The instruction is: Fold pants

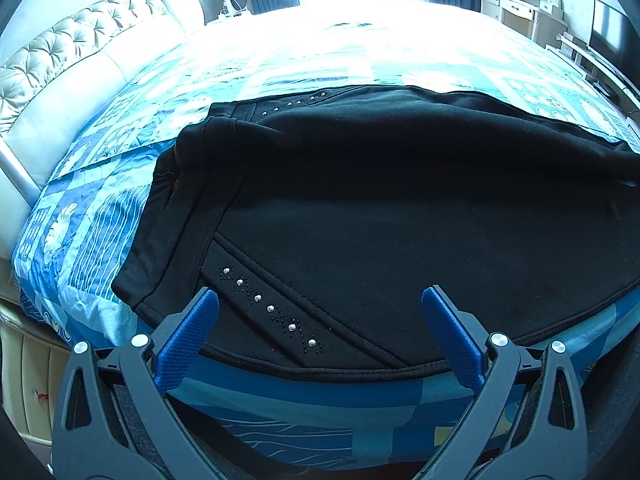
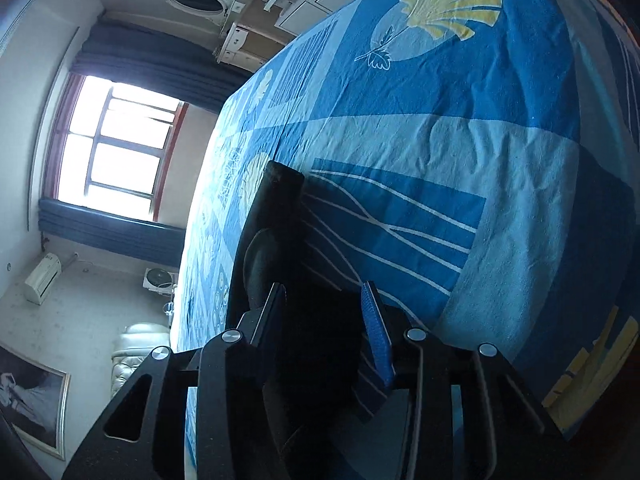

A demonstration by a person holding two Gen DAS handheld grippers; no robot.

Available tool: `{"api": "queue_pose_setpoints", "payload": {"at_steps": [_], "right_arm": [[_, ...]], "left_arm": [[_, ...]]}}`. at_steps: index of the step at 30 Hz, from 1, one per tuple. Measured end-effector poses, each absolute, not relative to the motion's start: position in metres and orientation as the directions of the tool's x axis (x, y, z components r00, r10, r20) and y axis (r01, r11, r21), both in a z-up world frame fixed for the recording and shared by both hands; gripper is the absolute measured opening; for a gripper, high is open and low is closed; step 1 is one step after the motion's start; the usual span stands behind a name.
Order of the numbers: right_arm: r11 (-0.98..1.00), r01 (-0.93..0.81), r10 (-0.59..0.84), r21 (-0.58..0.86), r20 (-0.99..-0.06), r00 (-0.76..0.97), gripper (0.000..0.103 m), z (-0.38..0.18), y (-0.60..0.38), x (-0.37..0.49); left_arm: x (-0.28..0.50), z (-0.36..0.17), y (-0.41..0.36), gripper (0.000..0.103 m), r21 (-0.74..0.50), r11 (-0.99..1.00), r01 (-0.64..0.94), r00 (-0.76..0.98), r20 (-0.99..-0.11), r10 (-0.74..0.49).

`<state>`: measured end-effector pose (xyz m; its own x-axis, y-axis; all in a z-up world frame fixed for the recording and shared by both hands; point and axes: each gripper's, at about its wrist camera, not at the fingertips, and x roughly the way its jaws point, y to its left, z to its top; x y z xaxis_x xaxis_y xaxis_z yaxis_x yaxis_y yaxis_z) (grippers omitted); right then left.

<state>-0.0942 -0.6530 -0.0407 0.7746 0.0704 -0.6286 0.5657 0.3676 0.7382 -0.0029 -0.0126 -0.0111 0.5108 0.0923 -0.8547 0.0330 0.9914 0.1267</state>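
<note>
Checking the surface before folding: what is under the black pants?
The black pants lie on a blue patterned bedsheet, which shows around their edges. Whatever is directly beneath the fabric is covered, so nothing else can be confirmed there.

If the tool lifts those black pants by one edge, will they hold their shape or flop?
The black pants will probably flop: they drape in soft folds over the bedspread. The fabric looks thick, so likely heavyish for cloth. In the right view, fabric between the right tool fingers already sags, though whether it is clamped is unclear.
</note>
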Motion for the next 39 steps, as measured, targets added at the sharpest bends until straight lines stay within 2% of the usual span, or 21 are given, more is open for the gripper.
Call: {"api": "queue_pose_setpoints", "payload": {"at_steps": [2,8,9,10,11,13,16,18,20,24,30,35,36,39], "right_arm": [[0.403,0.607,0.051,0.685,-0.679,0.732,0.041,-0.044,-0.651,-0.093],[0.453,0.601,0.059,0.659,-0.694,0.717,0.041,-0.052,-0.648,-0.083],[0.48,0.602,0.048,0.637,-0.705,0.708,0.039,-0.05,-0.646,-0.08],[0.507,0.601,0.043,0.618,-0.715,0.698,0.021,-0.049,-0.645,-0.076],[0.524,0.599,0.053,0.605,-0.725,0.687,0.013,-0.049,-0.646,-0.073],[0.535,0.591,0.051,0.604,-0.721,0.691,0.012,-0.045,-0.647,-0.075],[0.558,0.602,-0.032,0.571,-0.71,0.703,0.011,-0.023,-0.654,-0.087],[0.598,0.644,-0.162,0.478,-0.714,0.681,0.011,-0.004,-0.661,-0.099],[0.603,0.681,-0.229,0.415,-0.728,0.646,0.011,0.003,-0.673,-0.109],[0.568,0.729,-0.211,0.381,-0.79,0.576,0.011,-0.025,-0.691,-0.122],[0.555,0.745,-0.257,0.371,-0.775,0.578,0.011,-0.029,-0.68,-0.141],[0.492,0.745,-0.205,0.451,-0.771,0.603,0.012,-0.036,-0.691,-0.145],[0.476,0.746,-0.203,0.465,-0.768,0.607,0.013,-0.034,-0.692,-0.148],[0.441,0.786,-0.285,0.434,-0.763,0.581,0.029,-0.02,-0.69,-0.157]], "left_arm": [[-0.003,-0.013,-0.013,0.101,0.127,0.991,0.032,0.5,-0.861,0.094],[0.0,-0.02,-0.014,0.101,0.124,0.992,0.032,0.484,-0.87,0.093],[0.0,-0.02,-0.015,0.101,0.122,0.992,0.031,0.484,-0.87,0.091],[0.0,-0.02,-0.015,0.101,0.12,0.992,0.029,0.484,-0.87,0.091],[0.001,-0.02,-0.015,0.101,0.119,0.993,0.027,0.488,-0.868,0.091],[0.0,-0.019,-0.013,0.101,0.114,0.993,0.021,0.494,-0.865,0.089],[0.001,-0.019,-0.01,0.101,0.12,0.993,0.016,0.5,-0.861,0.096],[0.001,-0.019,-0.006,0.101,0.125,0.992,0.007,0.501,-0.859,0.105],[0.002,-0.019,-0.001,0.101,0.12,0.993,-0.004,0.507,-0.856,0.105],[0.004,-0.022,0.004,0.101,0.118,0.993,-0.018,0.506,-0.855,0.111],[0.002,-0.019,0.009,0.101,0.101,0.995,-0.017,0.522,-0.848,0.095],[0.008,-0.023,0.01,0.101,0.12,0.993,0.006,0.526,-0.845,0.099],[0.01,-0.023,0.012,0.101,0.113,0.994,0.002,0.528,-0.844,0.095],[0.02,-0.03,0.025,0.101,0.01,1.0,-0.021,0.476,-0.879,0.019]]}}
